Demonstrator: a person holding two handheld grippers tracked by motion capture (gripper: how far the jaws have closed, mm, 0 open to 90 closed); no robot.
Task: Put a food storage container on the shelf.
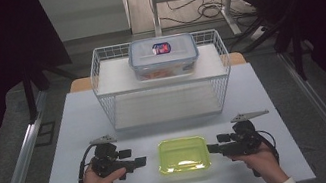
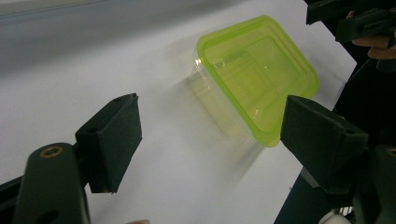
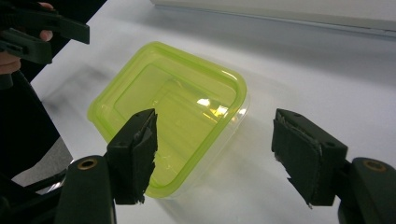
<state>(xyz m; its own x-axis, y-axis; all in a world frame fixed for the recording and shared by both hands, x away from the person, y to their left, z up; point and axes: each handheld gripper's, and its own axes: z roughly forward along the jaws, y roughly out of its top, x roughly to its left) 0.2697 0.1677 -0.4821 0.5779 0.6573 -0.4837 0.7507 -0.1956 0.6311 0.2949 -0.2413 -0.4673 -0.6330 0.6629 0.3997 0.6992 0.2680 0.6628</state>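
- No word, number or brand can be read anywhere.
- The one label is a small red, blue and white sticker [image 1: 161, 48] on the lid of the clear storage box [image 1: 163, 57], on the wire rack's top shelf, well beyond both grippers and between them across the table; its print is too small to make out.

1 camera overhead, 2 gripper cameras close — all share green-lidded box [image 1: 183, 154] (facing).
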